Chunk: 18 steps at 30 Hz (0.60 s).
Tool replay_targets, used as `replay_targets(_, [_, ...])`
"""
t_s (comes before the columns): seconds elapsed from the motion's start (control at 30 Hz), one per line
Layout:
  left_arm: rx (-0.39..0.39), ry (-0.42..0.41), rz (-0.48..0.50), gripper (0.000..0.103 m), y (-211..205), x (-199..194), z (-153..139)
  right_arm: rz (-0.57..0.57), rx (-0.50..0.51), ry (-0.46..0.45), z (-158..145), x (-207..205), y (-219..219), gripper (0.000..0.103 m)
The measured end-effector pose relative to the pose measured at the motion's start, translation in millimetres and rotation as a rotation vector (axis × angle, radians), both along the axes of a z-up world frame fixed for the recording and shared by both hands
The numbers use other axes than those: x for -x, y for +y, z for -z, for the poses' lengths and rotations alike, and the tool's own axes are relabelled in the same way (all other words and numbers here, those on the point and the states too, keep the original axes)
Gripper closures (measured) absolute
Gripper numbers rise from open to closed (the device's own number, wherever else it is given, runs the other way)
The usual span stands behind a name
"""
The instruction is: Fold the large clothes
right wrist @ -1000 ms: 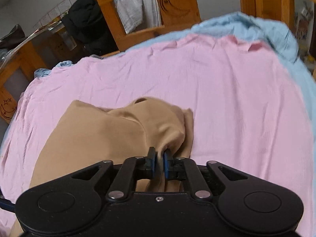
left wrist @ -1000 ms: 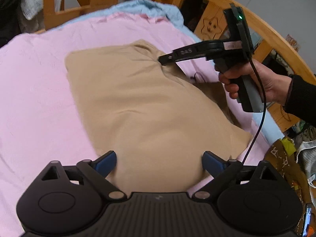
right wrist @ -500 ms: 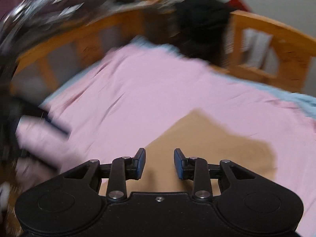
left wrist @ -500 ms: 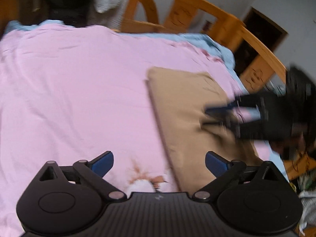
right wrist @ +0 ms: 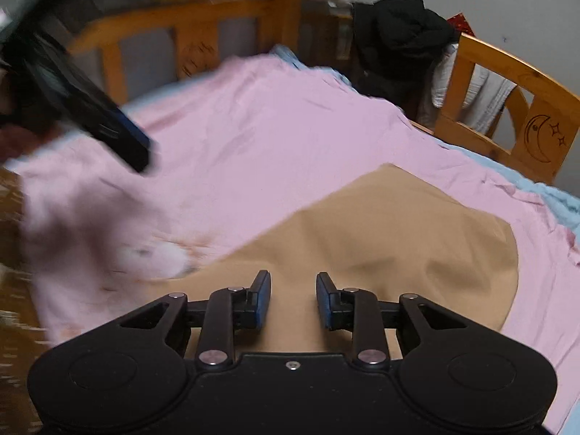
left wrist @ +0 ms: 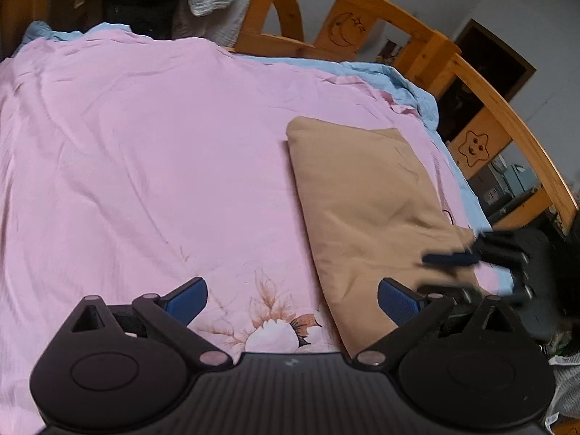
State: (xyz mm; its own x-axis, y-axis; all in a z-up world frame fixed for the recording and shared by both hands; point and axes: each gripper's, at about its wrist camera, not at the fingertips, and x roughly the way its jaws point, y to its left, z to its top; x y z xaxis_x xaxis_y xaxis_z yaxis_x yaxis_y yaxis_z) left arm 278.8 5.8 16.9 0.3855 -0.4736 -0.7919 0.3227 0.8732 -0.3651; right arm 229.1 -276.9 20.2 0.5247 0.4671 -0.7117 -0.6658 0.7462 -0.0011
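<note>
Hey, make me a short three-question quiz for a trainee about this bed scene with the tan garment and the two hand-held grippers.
1. True or false: the right hand-held gripper is clamped on the tan garment.
2. Multiple choice: the tan garment lies on A) a wooden floor, B) the pink sheet, C) a chair.
3. Fill in: the left hand-held gripper has its jaws standing ____ with nothing between them.

Key:
1. False: its jaws are parted above the garment, gripping nothing.
2. B.
3. Open: the pink sheet with its flower print shows in the gap.
</note>
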Motion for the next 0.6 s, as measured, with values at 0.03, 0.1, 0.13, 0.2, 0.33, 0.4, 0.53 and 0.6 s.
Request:
replay_targets(0.03, [0.001,0.007,0.005,0.001,-2,-1,2,-0.016,-0.001,0.014,-3,11,-2,0.071])
replay_targets(0.1, [-0.006,0.024,0.006,0.001,-9,-4,6,-0.030,0.032,-0.001,-3,27,0,0.072])
replay_targets(0.13, [-0.007,0.031,0.007,0.001,-13,-6,8,-0.032,0.047,-0.006,1,31,0,0.072])
replay_targets(0.2, [-0.018,0.031,0.008,0.001,-23,-9,9,-0.008,0.038,0.020,11,29,1,0.072])
replay_targets(0.33, [-0.036,0.048,-0.007,0.001,-37,-15,11,0.001,0.020,0.030,29,28,-3,0.071])
replay_targets(0.4, [-0.027,0.062,-0.013,0.001,-40,-15,11,0.001,0.019,0.018,23,30,-6,0.071])
replay_targets(0.53, [-0.040,0.057,0.003,0.001,-43,-14,12,0.063,-0.046,-0.048,1,32,-30,0.070])
replay_targets(0.6, [-0.052,0.050,0.015,0.001,-47,-14,14,0.180,-0.076,-0.090,-12,24,-49,0.059])
